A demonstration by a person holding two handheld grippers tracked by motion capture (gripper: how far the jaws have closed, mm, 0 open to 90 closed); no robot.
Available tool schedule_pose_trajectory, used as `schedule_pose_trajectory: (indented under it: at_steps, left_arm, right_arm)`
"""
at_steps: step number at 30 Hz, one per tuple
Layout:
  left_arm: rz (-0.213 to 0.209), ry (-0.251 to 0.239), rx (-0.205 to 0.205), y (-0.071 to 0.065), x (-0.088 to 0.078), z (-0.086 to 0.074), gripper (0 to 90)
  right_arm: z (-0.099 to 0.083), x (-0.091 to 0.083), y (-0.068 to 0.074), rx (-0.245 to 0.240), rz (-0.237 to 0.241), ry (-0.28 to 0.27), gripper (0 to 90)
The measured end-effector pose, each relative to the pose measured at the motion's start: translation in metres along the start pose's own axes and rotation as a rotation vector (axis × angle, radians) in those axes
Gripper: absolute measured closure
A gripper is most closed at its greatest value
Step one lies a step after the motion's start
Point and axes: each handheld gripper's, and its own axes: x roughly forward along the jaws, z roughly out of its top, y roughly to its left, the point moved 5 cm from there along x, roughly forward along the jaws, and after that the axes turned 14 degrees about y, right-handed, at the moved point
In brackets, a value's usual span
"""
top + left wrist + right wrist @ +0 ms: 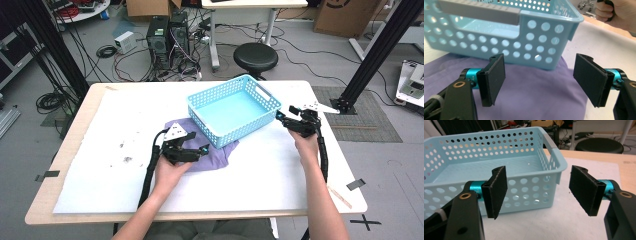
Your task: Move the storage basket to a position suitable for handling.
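Left gripper point(539, 82) released over crumpled purple cloth point(531, 100); right gripper point(537, 195) released beside perforated light-blue plastic basket point(232, 107), apparently not touching.

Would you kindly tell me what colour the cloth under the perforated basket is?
The crumpled cloth is lilac purple, clearest in the left gripper view.

Basket point(233, 109) on cloth's point(212, 157) far edge; stool point(255, 57) behind table point(70, 150)
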Motion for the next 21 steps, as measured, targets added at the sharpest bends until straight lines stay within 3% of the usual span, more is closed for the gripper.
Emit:
schedule_pose_trajectory:
  at_steps: [4,7,12,14,17,21]
  left_arm:
    - [0.013,0.024,0.022,-0.016,0.019,0.011,25.7]
    - [0.058,0.036,0.035,-0.019,0.025,0.014,25.7]
    - [0.078,0.047,0.005,-0.013,0.031,0.013,25.7]
    - [0.076,0.053,-0.008,-0.012,0.032,0.014,25.7]
    - [0.057,0.063,-0.027,-0.009,0.032,0.018,26.0]
    - [0.072,0.081,-0.043,-0.003,0.030,0.021,25.8]
  right_arm:
    - [0.005,0.005,-0.003,-0.104,0.010,0.047,33.2]
    - [0.002,0.009,-0.013,-0.129,-0.002,0.095,34.0]
    - [-0.004,0.027,-0.027,-0.138,-0.021,0.197,35.1]
    - [-0.003,0.035,-0.028,-0.151,-0.010,0.202,38.1]
    - [-0.001,0.039,-0.026,-0.170,0.020,0.161,44.9]
    - [0.001,0.039,-0.019,-0.189,0.022,0.157,46.1]
